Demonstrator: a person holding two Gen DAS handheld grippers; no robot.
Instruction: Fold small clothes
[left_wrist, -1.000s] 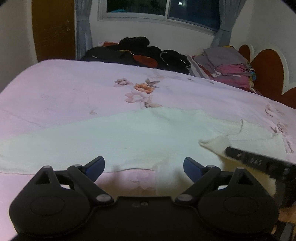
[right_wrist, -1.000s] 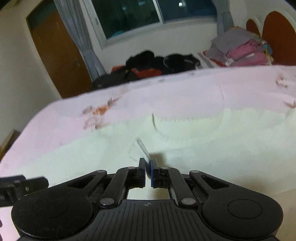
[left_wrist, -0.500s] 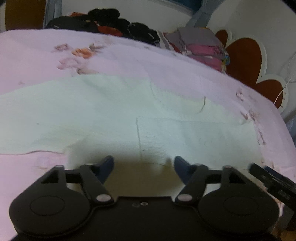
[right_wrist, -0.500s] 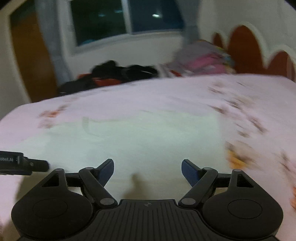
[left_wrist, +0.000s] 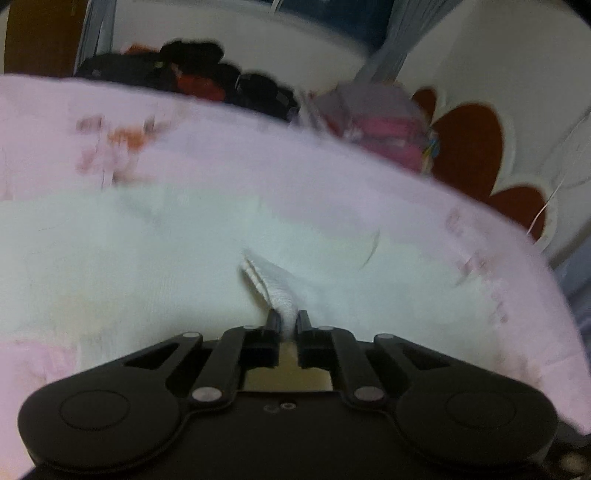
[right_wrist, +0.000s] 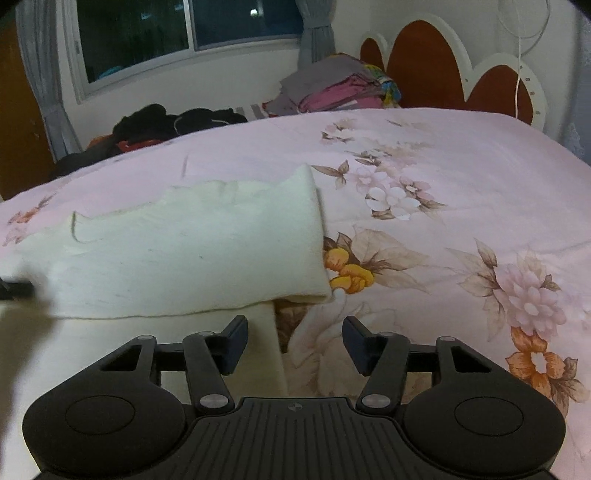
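Left wrist view: the left gripper (left_wrist: 287, 320) is clenched on a pinched-up bit of the cream garment (left_wrist: 147, 258), with ribbed white fabric sticking up between the two fingers. Frame's pretty blurry.
Right wrist view: the right gripper (right_wrist: 295, 339) has nothing between its fingers and its jaws are closing; it hovers just past the garment's near right corner, over the bedspread (right_wrist: 461, 206).
Where the garment is: spread flat on the bed, with its right end already doubled over into a soft rounded fold edge (right_wrist: 320, 236).
Step in hand: looks like mid-fold to me. One side is turned in, and the left side is grabbed for the next flap.
Next move calls for: probably lifting that pinched edge and carrying it across the garment, with the right gripper taking the near hem so the layers stay lined up.
Materials: the garment reads as a thick, soft knit, floppy, with a ribbed hem. The bedspread is a smooth pink quilt with a floral print.
Background: folded clothes stack (right_wrist: 332, 92) beyond the garment, by the headboard (right_wrist: 424, 70); dark clothes pile (right_wrist: 177, 122) under the window.
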